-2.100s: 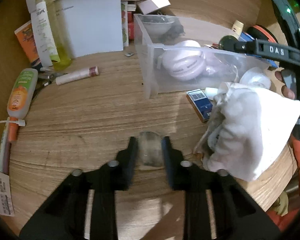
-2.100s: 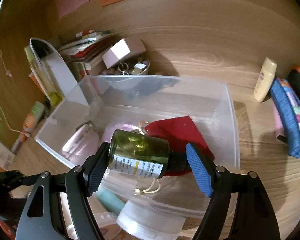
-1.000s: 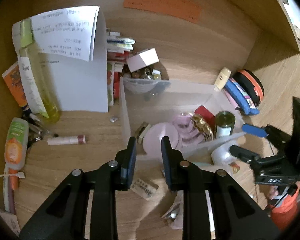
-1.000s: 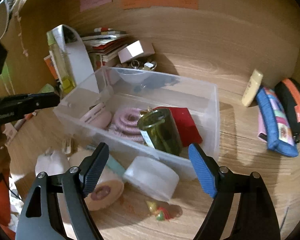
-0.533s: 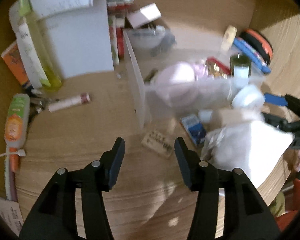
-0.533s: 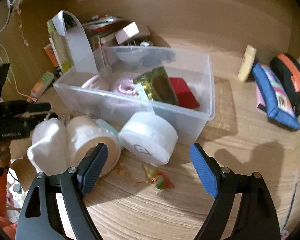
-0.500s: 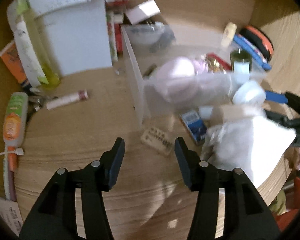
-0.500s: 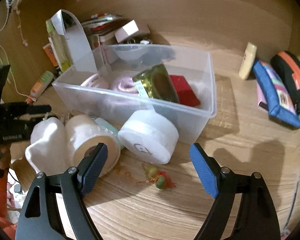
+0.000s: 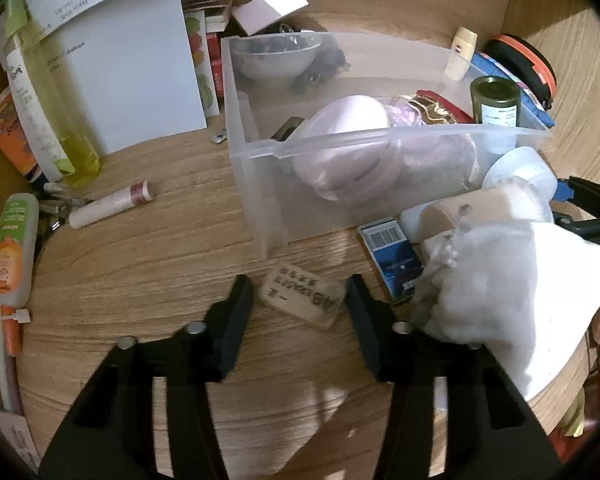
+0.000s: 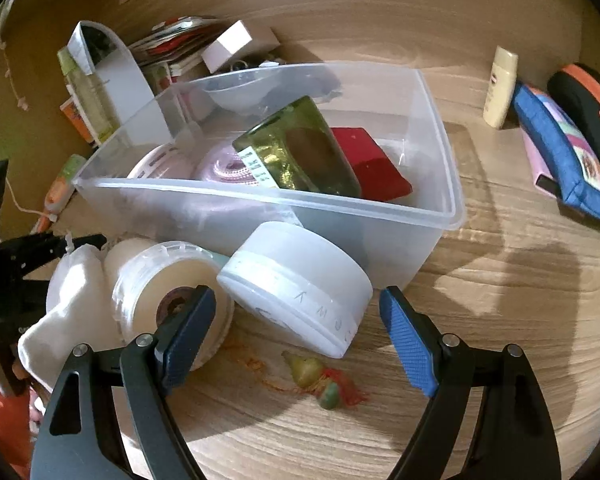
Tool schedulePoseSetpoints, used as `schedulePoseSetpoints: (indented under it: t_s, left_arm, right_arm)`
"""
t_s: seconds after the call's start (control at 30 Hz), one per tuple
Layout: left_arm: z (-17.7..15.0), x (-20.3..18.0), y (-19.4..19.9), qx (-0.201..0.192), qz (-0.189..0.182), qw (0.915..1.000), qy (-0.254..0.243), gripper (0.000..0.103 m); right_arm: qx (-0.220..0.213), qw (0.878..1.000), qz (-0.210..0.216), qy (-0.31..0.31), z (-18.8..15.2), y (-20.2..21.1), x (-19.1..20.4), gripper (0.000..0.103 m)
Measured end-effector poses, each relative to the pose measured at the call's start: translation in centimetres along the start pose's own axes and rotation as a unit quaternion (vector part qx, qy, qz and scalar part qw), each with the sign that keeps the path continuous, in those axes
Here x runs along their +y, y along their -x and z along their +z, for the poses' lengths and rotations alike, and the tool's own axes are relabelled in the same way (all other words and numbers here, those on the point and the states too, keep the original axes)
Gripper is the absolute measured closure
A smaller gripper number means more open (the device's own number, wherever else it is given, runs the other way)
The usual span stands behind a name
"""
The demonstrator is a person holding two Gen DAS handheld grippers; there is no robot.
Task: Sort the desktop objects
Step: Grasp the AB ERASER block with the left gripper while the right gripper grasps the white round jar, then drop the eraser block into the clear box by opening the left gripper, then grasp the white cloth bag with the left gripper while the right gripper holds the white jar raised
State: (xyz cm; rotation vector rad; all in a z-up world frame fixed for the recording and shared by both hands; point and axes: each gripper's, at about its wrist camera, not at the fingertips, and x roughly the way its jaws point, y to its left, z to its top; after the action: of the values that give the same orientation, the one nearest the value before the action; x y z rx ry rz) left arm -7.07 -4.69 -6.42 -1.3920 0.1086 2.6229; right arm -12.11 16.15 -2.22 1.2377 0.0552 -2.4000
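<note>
A small wooden tag (image 9: 302, 298) with dark lettering lies flat on the desk between the fingers of my left gripper (image 9: 299, 286). Its jaws are closing, and the pads stand clear of the tag on both sides. My right gripper (image 10: 297, 294) is open, and a white round jar (image 10: 296, 280) leans on the clear plastic bin (image 10: 432, 220) just ahead of its blue pads. In the bin rest a green glass bottle (image 10: 300, 152), a red pouch (image 10: 372, 164) and pink round things. A white cloth bag (image 9: 500, 292) touches the left gripper's right finger.
A tape roll (image 10: 172, 292) and a small green and red trinket (image 10: 320, 380) lie by the jar. A blue box (image 9: 392, 256) sits beside the tag. Left of the bin are a lip balm tube (image 9: 108, 204), an orange tube (image 9: 10, 248) and a yellow bottle (image 9: 48, 120). A blue pouch (image 10: 560, 160) lies right.
The right gripper let the green bottle go into the bin and sank toward the white jar. The left gripper opened and came down around the wooden tag.
</note>
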Motion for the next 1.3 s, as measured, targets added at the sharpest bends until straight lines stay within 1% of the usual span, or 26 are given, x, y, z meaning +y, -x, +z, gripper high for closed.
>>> schedulePoseSetpoints:
  t_s: [0.03,0.1,0.17,0.23,0.33,0.47,0.6,0.7,0.77,0.83,0.97,1.0,1.07,1.1,1.13,1.17,1.23,1.3]
  left_arm:
    - [-0.1,-0.1,0.0,-0.004,0.004,1.0,0.0,0.058]
    - [0.0,-0.3,0.0,-0.01,0.01,0.9999,0.0,0.059]
    - [-0.2,-0.3,0.5,-0.019,0.022,0.9996,0.001,0.059]
    - [-0.4,-0.1,1.2,-0.027,0.025,0.9993,0.007,0.059]
    - [-0.7,0.5,2.7,-0.04,0.022,0.9987,0.023,0.059]
    - [-0.3,1.3,5.4,-0.07,0.011,0.9966,0.042,0.059]
    - [1.1,1.5,8.0,-0.111,0.001,0.9927,0.048,0.059]
    - [2.7,1.3,8.7,-0.13,-0.005,0.9906,0.044,0.059]
    - [4.0,1.0,8.1,-0.13,-0.009,0.9906,0.042,0.059]
    - [5.0,0.8,7.2,-0.123,-0.006,0.9917,0.039,0.059]
    - [6.9,0.8,4.5,-0.092,-0.012,0.9946,0.046,0.059]
    - [7.1,0.6,4.2,-0.087,-0.011,0.9951,0.045,0.059]
    - [7.2,0.2,3.8,-0.09,0.008,0.9951,0.042,0.058]
    - [7.2,0.0,3.8,-0.088,0.01,0.9953,0.041,0.054]
    - [7.1,-0.1,3.9,-0.085,0.001,0.9956,0.04,0.043]
    - [6.9,-0.1,4.1,-0.081,-0.016,0.9956,0.043,0.033]
    - [6.3,-0.3,4.7,-0.083,-0.03,0.9951,0.045,0.031]
    - [5.7,-0.7,5.4,-0.084,-0.028,0.9953,0.039,0.031]
  right_arm:
    - [-0.001,1.0,0.006,0.0,0.0,0.0,0.0,0.025]
    - [0.0,1.0,0.018,0.001,0.0,0.1,0.0,0.036]
    - [0.001,1.0,0.026,0.002,0.0,0.2,0.0,0.036]
    - [-0.001,0.999,0.035,0.002,-0.2,0.5,0.0,0.036]
    - [-0.007,0.999,0.043,0.004,-0.5,1.1,0.0,0.036]
    - [-0.024,0.999,0.042,0.009,-0.8,2.6,0.1,0.036]
    - [-0.042,0.998,0.041,0.009,-0.9,4.3,0.0,0.036]
    - [-0.058,0.998,0.038,0.004,-1.1,5.8,-0.4,0.036]
    - [-0.066,0.997,0.035,0.0,-1.3,6.7,-0.8,0.036]
    - [-0.072,0.997,0.032,-0.004,-1.4,7.4,-1.1,0.036]
    - [-0.083,0.996,0.024,-0.01,-1.8,8.8,-1.7,0.036]
    - [-0.086,0.996,0.023,-0.011,-1.8,9.0,-1.9,0.036]
    - [-0.09,0.996,0.023,-0.015,-1.9,9.4,-2.2,0.036]
    - [-0.092,0.995,0.024,-0.016,-1.9,9.5,-2.3,0.036]
    - [-0.092,0.995,0.025,-0.017,-1.9,9.5,-2.3,0.036]
    - [-0.093,0.995,0.026,-0.018,-1.9,9.6,-2.4,0.036]
    - [-0.093,0.995,0.028,-0.019,-2.0,9.6,-2.6,0.036]
    - [-0.093,0.995,0.03,-0.02,-2.1,9.6,-2.6,0.036]
